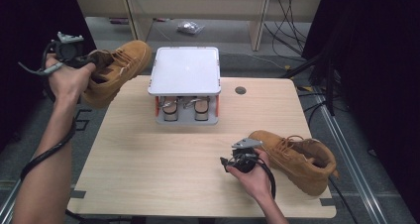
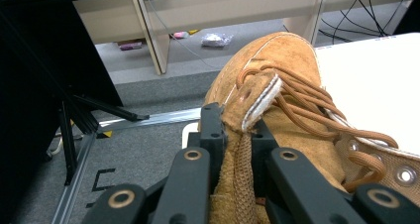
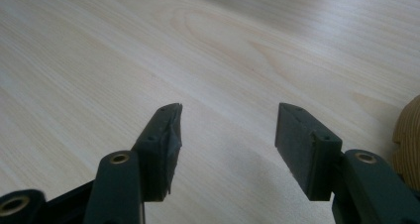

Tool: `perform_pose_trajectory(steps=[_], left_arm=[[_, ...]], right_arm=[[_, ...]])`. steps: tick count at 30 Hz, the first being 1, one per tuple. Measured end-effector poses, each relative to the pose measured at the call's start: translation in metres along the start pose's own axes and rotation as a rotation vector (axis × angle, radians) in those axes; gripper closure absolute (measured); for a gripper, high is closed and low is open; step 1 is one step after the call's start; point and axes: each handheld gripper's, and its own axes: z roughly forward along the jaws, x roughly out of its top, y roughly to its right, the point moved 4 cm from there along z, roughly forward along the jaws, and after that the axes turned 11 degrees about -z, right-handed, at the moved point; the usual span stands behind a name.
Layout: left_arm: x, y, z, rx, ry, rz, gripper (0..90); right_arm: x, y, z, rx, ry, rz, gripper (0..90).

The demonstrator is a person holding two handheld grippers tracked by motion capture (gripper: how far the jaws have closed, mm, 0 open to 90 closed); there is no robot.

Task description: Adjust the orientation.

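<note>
A tan suede boot (image 1: 116,70) hangs in the air over the table's far left corner, toe pointing toward the white rack. My left gripper (image 1: 88,61) is shut on its collar; in the left gripper view the black fingers (image 2: 213,130) pinch the suede edge of the boot (image 2: 277,85) beside the brown laces. A second tan boot (image 1: 297,157) lies on the wooden table (image 1: 163,169) at the near right. My right gripper (image 1: 227,163) rests just left of that boot, jaws open over bare wood (image 3: 225,120), with nothing between them.
A white two-level rack (image 1: 185,70) stands at the table's far middle, with pairs of shoes (image 1: 185,110) on its lower shelf. A round cable hole (image 1: 240,90) sits to its right. Cables and desk legs lie on the floor beyond.
</note>
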Motion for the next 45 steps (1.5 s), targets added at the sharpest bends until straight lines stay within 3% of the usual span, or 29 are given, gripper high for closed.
perform_pose_trajectory(steps=[4,21,25,27,31,36,40,45], left_arm=[[0.004,0.004,0.001,0.000,0.001,0.005,83.1],[0.014,0.023,0.009,-0.017,0.007,0.005,83.1],[0.016,0.030,0.011,-0.026,0.008,0.009,83.1],[0.017,0.033,0.011,-0.028,0.009,0.014,83.1],[0.020,0.041,0.012,-0.034,0.010,0.021,83.1],[0.025,0.050,0.011,-0.049,0.013,0.026,83.1],[0.026,0.056,0.012,-0.058,0.013,0.031,83.0],[0.028,0.065,0.014,-0.075,0.016,0.045,83.1]], right_arm=[[0.001,-0.002,0.000,0.011,-0.007,0.018,44.1],[0.001,-0.003,-0.001,0.011,-0.004,0.015,44.1],[0.000,-0.001,0.000,0.003,0.003,-0.006,44.1],[0.000,-0.004,-0.001,0.013,-0.007,0.034,44.1],[0.001,-0.005,-0.001,0.016,-0.006,0.042,44.0],[0.001,-0.003,0.000,0.009,0.002,0.006,44.1],[0.002,-0.004,-0.002,0.012,0.002,0.025,44.1],[0.001,-0.004,0.001,0.009,0.019,0.016,44.1]])
